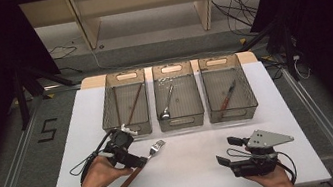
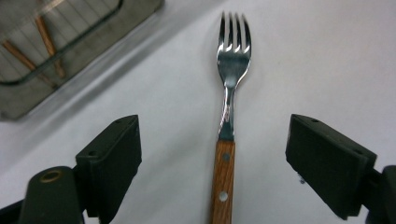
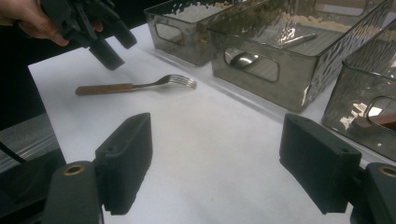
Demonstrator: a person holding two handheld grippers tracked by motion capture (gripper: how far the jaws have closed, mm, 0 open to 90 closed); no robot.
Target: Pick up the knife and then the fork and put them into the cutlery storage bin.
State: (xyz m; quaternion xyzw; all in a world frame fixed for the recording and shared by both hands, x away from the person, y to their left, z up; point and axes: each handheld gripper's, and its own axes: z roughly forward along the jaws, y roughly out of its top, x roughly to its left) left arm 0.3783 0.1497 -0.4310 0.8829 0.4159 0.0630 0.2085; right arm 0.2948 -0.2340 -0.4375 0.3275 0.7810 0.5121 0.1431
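Observation:
A fork [image 1: 145, 160] with a wooden handle lies on the white table, tines toward the bins. My left gripper [image 1: 133, 160] hovers just over its handle, held in a hand from the lower left. In the left gripper view the fork [image 2: 227, 140] runs up the middle between the two black jaws, which stand wide apart and clear of it; the left gripper [image 2: 215, 135] is open. My right gripper [image 1: 227, 150] rests open near the table's front right, nothing between its jaws. From the right gripper [image 3: 215, 140], the fork [image 3: 135, 85] and the left gripper [image 3: 107, 44] above it appear farther off.
Three clear bins stand in a row at the back of the table. The left bin [image 1: 129, 128] holds chopsticks [image 1: 134, 103], the middle bin [image 1: 182, 121] a spoon [image 1: 166, 106], the right bin [image 1: 233, 113] a wood-handled utensil [image 1: 227, 96]. White table surface lies between the grippers.

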